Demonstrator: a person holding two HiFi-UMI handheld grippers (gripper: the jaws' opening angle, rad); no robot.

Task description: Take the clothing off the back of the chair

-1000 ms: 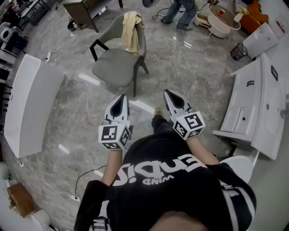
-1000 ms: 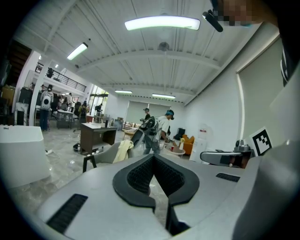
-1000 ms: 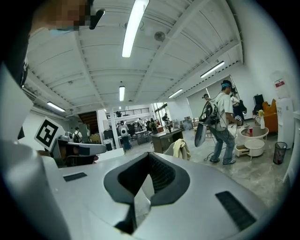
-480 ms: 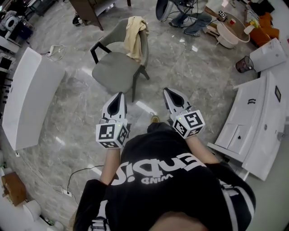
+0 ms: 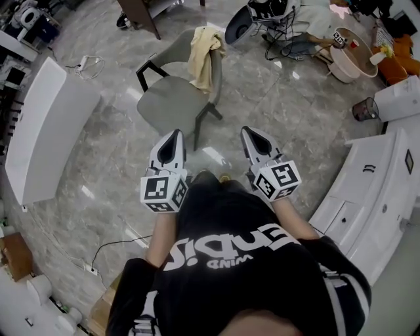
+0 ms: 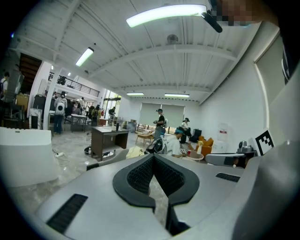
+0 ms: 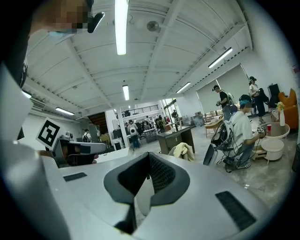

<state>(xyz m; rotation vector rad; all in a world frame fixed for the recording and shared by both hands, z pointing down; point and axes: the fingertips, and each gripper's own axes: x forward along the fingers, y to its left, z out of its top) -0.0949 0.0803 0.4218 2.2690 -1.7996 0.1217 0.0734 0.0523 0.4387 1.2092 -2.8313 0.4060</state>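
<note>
A pale yellow garment (image 5: 203, 49) hangs over the backrest of a grey chair (image 5: 172, 100) with dark legs, standing on the marble floor ahead of me. My left gripper (image 5: 174, 135) and right gripper (image 5: 250, 131) are side by side at waist height, pointing forward and well short of the chair. Both are shut with nothing between their jaws. In the left gripper view the garment (image 6: 133, 152) peeks just over the closed tips (image 6: 153, 156). It is further off in the right gripper view, where the garment (image 7: 183, 151) lies right of the closed tips (image 7: 149, 154).
A long white counter (image 5: 46, 131) stands at the left and a white cabinet (image 5: 367, 190) at the right. Behind the chair are a dark desk (image 5: 141, 10), a seated person (image 7: 241, 133), a round tub (image 5: 351, 56) and a mesh bin (image 5: 365, 108). A cable (image 5: 111, 249) crosses the floor.
Both grippers have moved forward together, and the chair with the garment now lies closer to their tips. Both stay shut and empty.
</note>
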